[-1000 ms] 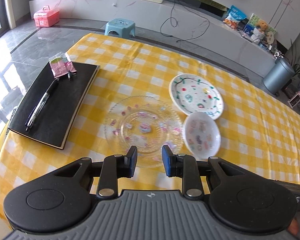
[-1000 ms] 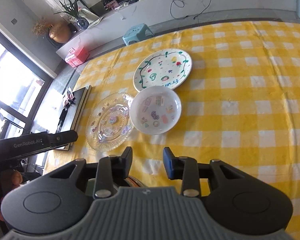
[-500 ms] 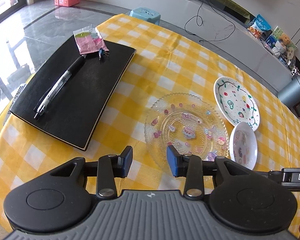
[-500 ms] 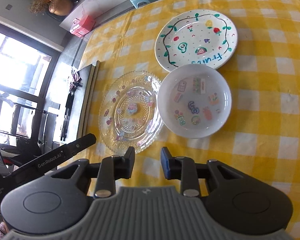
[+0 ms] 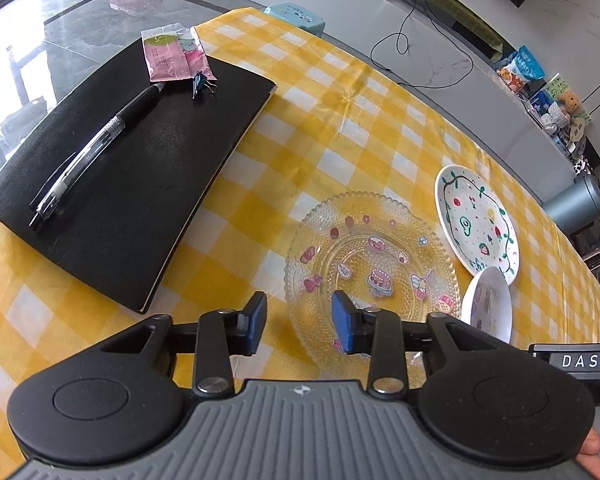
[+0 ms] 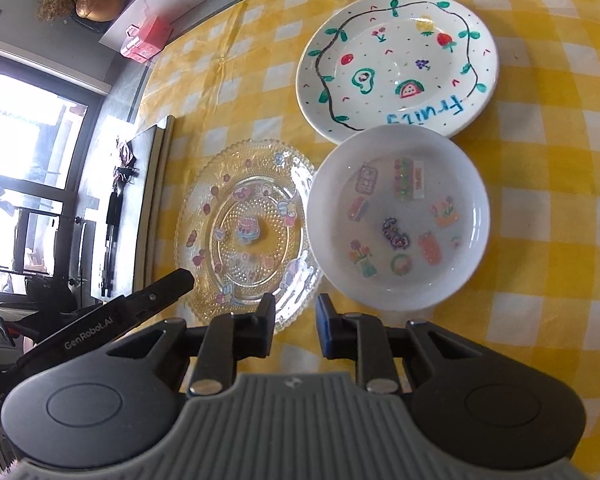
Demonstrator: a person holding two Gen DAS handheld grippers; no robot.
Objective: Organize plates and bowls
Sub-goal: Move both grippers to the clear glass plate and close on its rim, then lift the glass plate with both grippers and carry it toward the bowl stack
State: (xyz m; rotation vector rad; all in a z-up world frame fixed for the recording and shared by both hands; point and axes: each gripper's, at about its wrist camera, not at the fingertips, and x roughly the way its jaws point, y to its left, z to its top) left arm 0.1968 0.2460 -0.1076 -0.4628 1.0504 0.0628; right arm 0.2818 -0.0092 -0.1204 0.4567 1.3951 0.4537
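A yellow-and-white checked tabletop [image 6: 540, 128] seen from above the right tongs [image 6: 296, 326], whose two fingers stand apart with nothing between them. Just beyond them sit three dishes — a clear glass plate [image 6: 248, 232] with stickers, a white bowl [image 6: 398, 218] with stickers beside it on the right, and a white painted plate [image 6: 396, 64] lettered "fruits" behind the bowl. The left tongs [image 6: 168, 284] reach in near the glass plate's rim.

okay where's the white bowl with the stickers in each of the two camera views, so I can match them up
Left wrist view: the white sticker bowl sits at the lower right, seen edge-on, just right of the clear glass plate.
Right wrist view: the bowl fills the centre right, seen from above, beside the glass plate.
Shared landmark: the painted fruit plate lies just beyond the bowl in both.
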